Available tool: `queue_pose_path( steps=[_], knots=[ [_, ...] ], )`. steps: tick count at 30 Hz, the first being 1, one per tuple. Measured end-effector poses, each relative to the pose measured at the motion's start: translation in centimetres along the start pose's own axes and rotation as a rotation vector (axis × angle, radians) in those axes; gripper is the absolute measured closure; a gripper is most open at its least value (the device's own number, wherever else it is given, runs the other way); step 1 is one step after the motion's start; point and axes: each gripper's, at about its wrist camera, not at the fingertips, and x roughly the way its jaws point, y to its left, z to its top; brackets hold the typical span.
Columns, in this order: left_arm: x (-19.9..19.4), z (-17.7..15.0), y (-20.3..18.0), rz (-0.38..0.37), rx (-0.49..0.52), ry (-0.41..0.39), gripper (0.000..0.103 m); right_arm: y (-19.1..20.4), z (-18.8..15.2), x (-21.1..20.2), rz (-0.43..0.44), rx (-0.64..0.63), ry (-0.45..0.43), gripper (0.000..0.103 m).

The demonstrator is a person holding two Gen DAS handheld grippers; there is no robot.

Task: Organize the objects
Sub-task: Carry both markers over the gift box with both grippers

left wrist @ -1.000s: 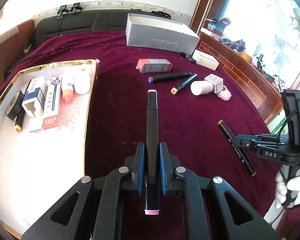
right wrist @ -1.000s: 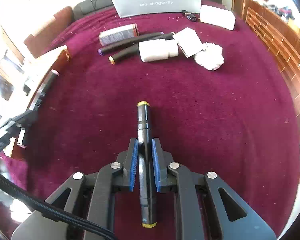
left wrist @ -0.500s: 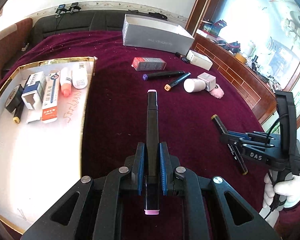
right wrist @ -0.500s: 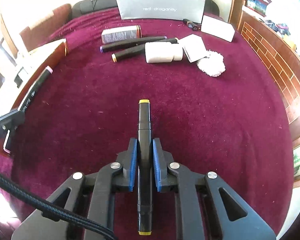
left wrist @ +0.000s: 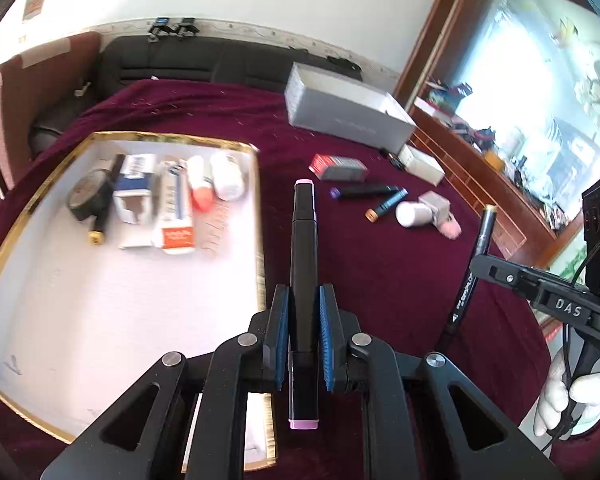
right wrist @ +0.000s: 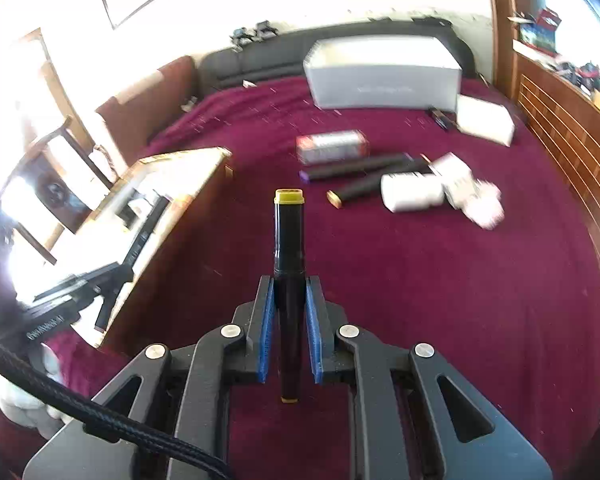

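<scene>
My left gripper point(left wrist: 303, 294) is shut on a black marker with pink ends point(left wrist: 304, 232), held above the maroon cloth beside the gold-rimmed white tray point(left wrist: 256, 216). The tray holds a tape roll, small boxes, tubes and a marker at its far end. My right gripper point(right wrist: 289, 284) is shut on a black marker with yellow ends point(right wrist: 289, 236), lifted off the cloth. In the left wrist view the right gripper point(left wrist: 476, 264) shows at the right with that yellow-ended marker point(left wrist: 474, 256). In the right wrist view the left gripper point(right wrist: 116, 276) shows at the tray's near corner.
On the cloth lie a red-ended box point(left wrist: 338, 167), a purple-tipped marker point(left wrist: 362, 192), an orange-tipped marker point(left wrist: 386, 204), a white bottle point(left wrist: 412, 215), a small white box and a pink puff point(left wrist: 450, 229). A grey open box point(left wrist: 348, 114) stands behind. A wooden ledge runs along the right.
Both grippers have risen with their markers. The left one has shifted toward the tray, which now sits closer under it. The right gripper has lifted its marker clear of the cloth.
</scene>
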Motion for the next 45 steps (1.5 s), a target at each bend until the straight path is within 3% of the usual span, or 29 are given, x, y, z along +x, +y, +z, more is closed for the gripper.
queue_pose_path(
  steps=[5,10,16,21,32,45],
  knots=[
    [-1.7,1.1,2.5,0.056,-0.026,-0.058,0.092,3.4,2.2,-0.5,0.059,-0.042,-0.053,0.090],
    [-2.0,1.9,5.4,0.114,-0.056,-0.074,0.092,7.0,4.3,0.1,0.171,-0.061,-0.061,0.090],
    [-0.9,1.6,7.8,0.158,-0.082,-0.044,0.092,10.7,5.5,2.9,0.289,-0.063,-0.009,0.090],
    [0.6,0.9,9.0,0.178,-0.096,0.007,0.092,12.3,5.4,6.5,0.338,-0.040,0.060,0.090],
    [3.2,-0.4,9.9,0.196,-0.101,0.112,0.092,13.6,4.6,13.1,0.262,-0.005,0.183,0.090],
    [3.1,-0.9,10.0,0.168,-0.120,0.111,0.092,13.3,4.7,16.1,0.160,0.024,0.249,0.090]
  ],
)
